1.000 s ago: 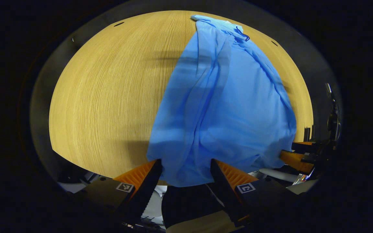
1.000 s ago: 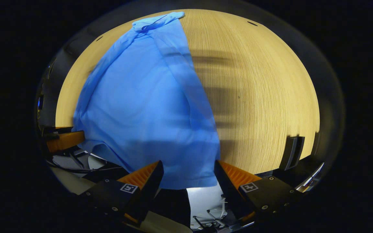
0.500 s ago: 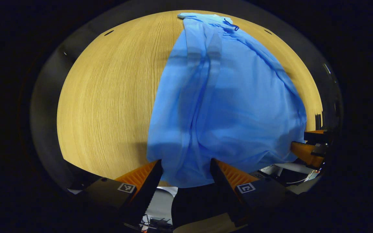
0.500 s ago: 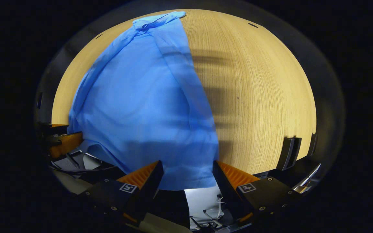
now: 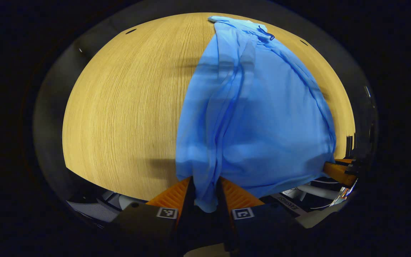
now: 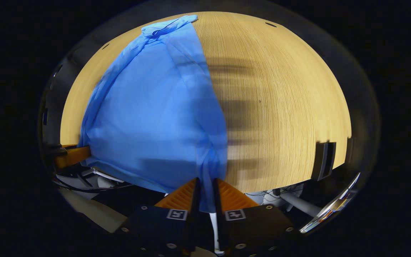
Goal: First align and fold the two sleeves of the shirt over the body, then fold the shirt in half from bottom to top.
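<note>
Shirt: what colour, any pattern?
Plain light blue shirt, no pattern; clearest in the left gripper view.

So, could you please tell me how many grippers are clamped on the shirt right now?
2: the left gripper pinches the blue shirt at one near hem corner, and the right gripper pinches the other, at the table's near edge.

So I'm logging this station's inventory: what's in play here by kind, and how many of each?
Blue shirt: 1, lying on the table with its near hem bunched in both grippers
Wooden table: 1
Grippers: 2, the left gripper and the right gripper, each shut on the shirt's hem
Total: 4
</note>
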`<state>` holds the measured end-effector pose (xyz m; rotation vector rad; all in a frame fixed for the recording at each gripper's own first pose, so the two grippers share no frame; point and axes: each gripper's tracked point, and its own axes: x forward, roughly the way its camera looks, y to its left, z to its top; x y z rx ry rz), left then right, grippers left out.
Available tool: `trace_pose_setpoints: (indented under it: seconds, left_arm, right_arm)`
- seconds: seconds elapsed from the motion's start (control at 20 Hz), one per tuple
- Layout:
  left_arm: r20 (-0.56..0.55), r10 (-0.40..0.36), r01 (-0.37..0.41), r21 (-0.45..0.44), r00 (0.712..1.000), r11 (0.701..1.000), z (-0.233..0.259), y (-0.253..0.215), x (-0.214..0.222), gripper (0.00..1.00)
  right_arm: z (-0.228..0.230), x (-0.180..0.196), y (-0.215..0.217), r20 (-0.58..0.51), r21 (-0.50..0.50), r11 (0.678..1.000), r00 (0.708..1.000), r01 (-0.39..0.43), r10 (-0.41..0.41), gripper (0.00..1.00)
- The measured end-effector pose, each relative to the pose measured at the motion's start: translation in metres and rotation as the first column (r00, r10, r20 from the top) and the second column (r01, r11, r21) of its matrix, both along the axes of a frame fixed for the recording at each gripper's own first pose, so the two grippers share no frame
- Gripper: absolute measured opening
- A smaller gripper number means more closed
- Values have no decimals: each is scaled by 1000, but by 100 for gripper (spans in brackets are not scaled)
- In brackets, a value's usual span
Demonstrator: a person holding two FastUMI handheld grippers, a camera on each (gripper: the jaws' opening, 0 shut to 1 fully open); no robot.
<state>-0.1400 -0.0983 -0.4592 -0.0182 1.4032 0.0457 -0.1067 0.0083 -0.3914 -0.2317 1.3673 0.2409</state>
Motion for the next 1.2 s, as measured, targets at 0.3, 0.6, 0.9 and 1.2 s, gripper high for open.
trace_pose_setpoints:
  seconds: [0.3,0.6,0.9,1.2]
  left_arm:
    - [12,102,-99,-146,995,984,-19,-6,11,4]
    - [93,66,-55,-120,993,991,-18,0,55,4]
    - [230,95,-64,-138,968,988,31,12,125,4]
    - [335,83,-36,-142,939,989,72,14,204,4]
  right_arm:
    - [2,-6,8,-49,84,995,998,52,-48,1]
    - [42,33,28,54,126,992,999,-11,4,1]
    - [100,99,63,206,181,979,977,-93,55,1]
    - [142,163,91,319,207,970,946,-131,60,1]
